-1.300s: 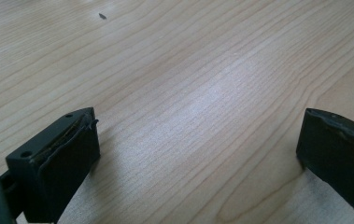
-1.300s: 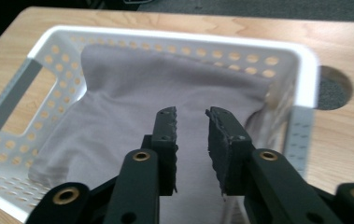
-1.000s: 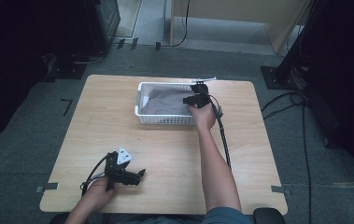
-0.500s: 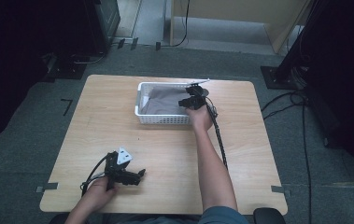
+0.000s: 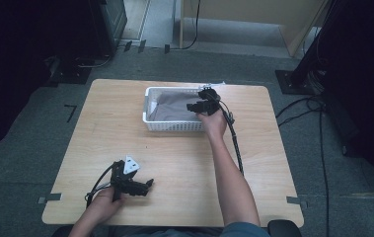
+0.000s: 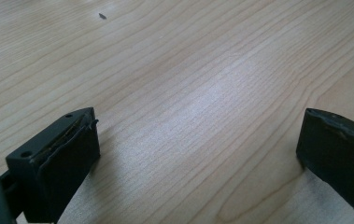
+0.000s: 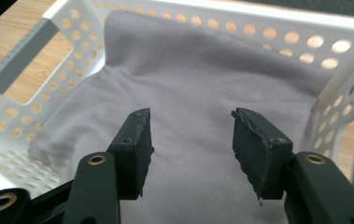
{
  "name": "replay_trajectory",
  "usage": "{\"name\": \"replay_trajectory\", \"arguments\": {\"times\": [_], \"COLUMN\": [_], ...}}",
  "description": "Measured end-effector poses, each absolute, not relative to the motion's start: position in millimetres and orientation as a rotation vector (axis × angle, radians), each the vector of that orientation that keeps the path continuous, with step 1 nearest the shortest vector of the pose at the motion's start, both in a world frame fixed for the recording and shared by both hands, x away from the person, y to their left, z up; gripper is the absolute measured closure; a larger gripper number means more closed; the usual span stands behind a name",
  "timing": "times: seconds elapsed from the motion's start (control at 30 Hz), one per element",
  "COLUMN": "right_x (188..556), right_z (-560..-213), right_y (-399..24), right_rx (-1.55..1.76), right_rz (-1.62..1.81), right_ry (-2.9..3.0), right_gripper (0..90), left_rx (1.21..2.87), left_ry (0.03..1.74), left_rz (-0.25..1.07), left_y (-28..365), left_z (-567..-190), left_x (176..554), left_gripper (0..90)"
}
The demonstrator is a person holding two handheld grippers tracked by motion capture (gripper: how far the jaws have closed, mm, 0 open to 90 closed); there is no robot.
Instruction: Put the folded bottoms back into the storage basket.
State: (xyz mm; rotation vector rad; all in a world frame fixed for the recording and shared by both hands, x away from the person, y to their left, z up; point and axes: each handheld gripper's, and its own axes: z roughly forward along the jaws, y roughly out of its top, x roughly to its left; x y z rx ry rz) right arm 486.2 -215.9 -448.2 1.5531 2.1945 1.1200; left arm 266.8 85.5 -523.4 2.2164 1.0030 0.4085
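A white perforated basket (image 5: 174, 126) stands at the back middle of the wooden table, with a grey cloth (image 5: 172, 107) lying inside it. My right gripper (image 5: 193, 105) hovers over the basket's right end. In the right gripper view its jaws have just been opening above the grey cloth (image 7: 188, 88), and nothing is between them (image 7: 189, 135). The basket wall (image 7: 268, 28) rises behind the cloth. My left gripper (image 5: 147, 186) rests near the table's front left, jaws wide apart over bare wood (image 6: 198, 140).
The table's (image 5: 100, 128) left half is bare wood, with a small dark speck (image 6: 102, 16) on it. A black cable (image 5: 235, 143) trails from the right gripper along the forearm. Dark equipment and cables stand on the floor around the table.
The right gripper shifted slightly over the basket's right end. The left hand and its gripper kept still.
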Motion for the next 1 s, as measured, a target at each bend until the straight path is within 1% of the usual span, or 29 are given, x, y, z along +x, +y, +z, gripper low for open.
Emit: {"name": "replay_trajectory", "arguments": {"times": [0.13,0.27,1.0], "right_x": [480.6,473.2,418.3], "right_z": [-438.7,-433.2,-423.0], "right_y": [-219.2,-223.5,-257.2], "right_rx": [1.523,1.479,1.343], "right_rz": [1.131,1.113,1.139], "right_ry": [2.209,2.247,2.294], "right_gripper": [44.1,43.5,42.3], "left_rx": [2.216,2.213,2.21], "left_ry": [1.002,1.005,1.006], "left_rz": [0.408,0.407,0.408], "left_y": [85.5,85.3,85.2], "left_z": [-523.4,-523.5,-523.7], "left_x": [266.8,266.7,266.7], "left_gripper": [0.0,0.0,0.0]}}
